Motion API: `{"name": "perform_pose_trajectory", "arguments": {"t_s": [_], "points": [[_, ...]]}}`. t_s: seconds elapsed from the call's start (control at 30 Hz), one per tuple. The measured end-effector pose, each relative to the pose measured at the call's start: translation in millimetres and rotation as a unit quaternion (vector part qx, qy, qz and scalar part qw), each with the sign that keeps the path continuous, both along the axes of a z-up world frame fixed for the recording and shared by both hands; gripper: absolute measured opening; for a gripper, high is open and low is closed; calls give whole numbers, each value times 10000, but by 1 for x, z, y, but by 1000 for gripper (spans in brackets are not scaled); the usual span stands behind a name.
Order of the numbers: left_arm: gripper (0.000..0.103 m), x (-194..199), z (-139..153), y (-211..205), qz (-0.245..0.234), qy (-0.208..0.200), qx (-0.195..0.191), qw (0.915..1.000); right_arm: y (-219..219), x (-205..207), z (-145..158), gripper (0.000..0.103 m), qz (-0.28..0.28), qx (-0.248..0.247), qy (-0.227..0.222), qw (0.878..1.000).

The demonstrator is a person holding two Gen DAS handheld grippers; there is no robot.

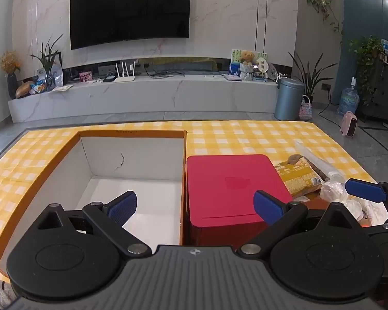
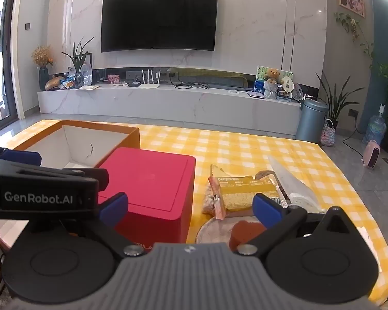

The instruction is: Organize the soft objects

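Cardboard, orange outside and white inside, forms the open box [image 1: 132,170] at the far left of the table [image 1: 245,134], which wears a yellow-and-white checked cloth. The left gripper [image 1: 195,208] hangs over the box's right wall, its blue-padded fingers [image 1: 122,208] spread wide with nothing between them. Just right of the box, touching or nearly touching its wall, stands a red box [image 1: 232,188] with a closed lid. Further right lies the pile of soft objects: a yellow snack packet [image 2: 245,191] printed with a slice of cake, a clear plastic wrapper [image 2: 295,180] leaning across its right end, crumpled white plastic [image 1: 333,191] beside it, and a brown-red item [image 2: 243,232] on a pale round piece at the near edge; what that item is cannot be told. The right gripper [image 2: 190,210] hovers above the gap between the red box and the packet, fingers released and apart, grasping nothing. Beyond the table, a dark television [image 1: 129,13] hangs on a marble wall, and a grey bin [image 1: 288,98] stands on the floor at far right.
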State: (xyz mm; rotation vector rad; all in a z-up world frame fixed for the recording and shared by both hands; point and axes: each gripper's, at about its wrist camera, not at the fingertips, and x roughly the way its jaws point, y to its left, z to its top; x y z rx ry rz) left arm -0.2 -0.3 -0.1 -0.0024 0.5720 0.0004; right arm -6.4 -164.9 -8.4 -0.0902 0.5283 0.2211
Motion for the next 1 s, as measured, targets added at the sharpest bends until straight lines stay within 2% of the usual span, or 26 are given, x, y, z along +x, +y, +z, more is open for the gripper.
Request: {"name": "perform_pose_trajectory", "arguments": {"t_s": [0.17,0.2,0.43,0.83,1.0], "points": [[103,0,-1,-1,-21,49,16,10000,0,-1,1,100,9,-74,32,10000],[103,-1,-10,-1,-34,58,22,10000,0,-2,-1,100,4,-88,47,10000],[103,1,-7,2,9,249,-48,9997,1,-1,-4,100,-30,-151,137,9998],[103,4,-10,0,-22,294,6,9996,3,2,-7,100,-61,-260,240,9994],[103,4,-10,1,-8,274,-110,9996,2,2,-4,100,-78,-241,205,9995]]}}
